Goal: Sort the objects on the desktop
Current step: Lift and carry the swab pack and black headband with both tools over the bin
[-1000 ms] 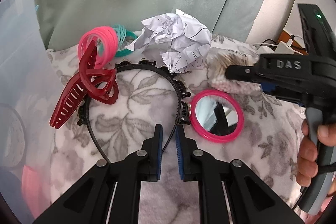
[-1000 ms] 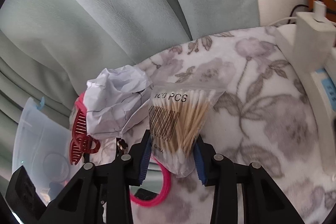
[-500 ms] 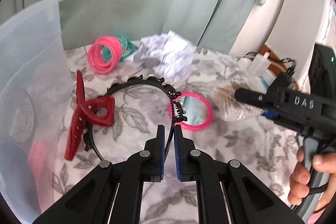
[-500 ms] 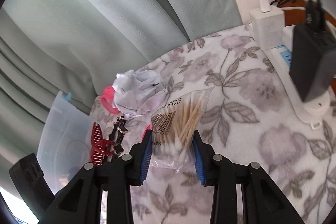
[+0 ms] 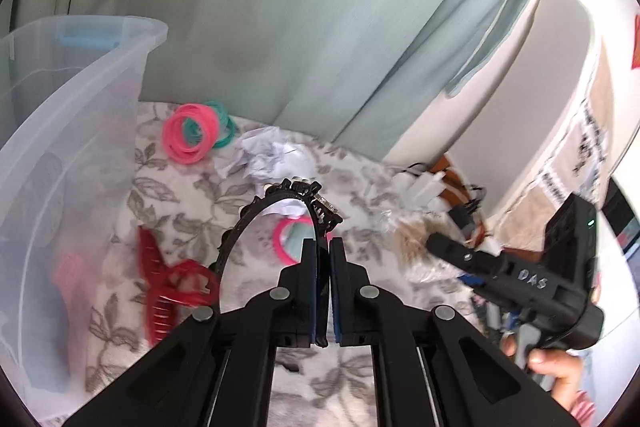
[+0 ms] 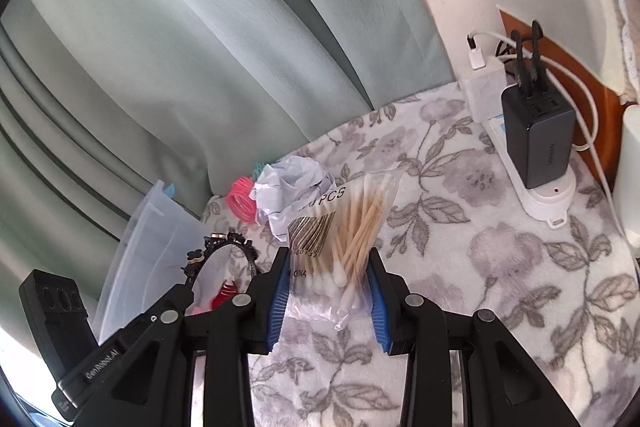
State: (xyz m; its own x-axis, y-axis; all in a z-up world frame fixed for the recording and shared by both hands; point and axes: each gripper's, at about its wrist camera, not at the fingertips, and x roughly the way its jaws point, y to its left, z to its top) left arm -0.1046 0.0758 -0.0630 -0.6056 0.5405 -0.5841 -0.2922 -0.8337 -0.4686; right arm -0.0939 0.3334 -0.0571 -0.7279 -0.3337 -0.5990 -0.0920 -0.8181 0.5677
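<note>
Both loads are off the cloth. My left gripper (image 5: 322, 247) pinches the black headband (image 5: 256, 211); my right gripper (image 6: 328, 267) clamps the cotton-swab bag (image 6: 344, 227). Carrying step, I judge. Next: release over the clear bin (image 5: 80, 115), far left.

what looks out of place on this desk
The crumpled paper ball stands out: it looks like trash lying among hair accessories, between the pink hair ties and the pink mirror on the floral cloth. Nothing looks spilled or broken.
</note>
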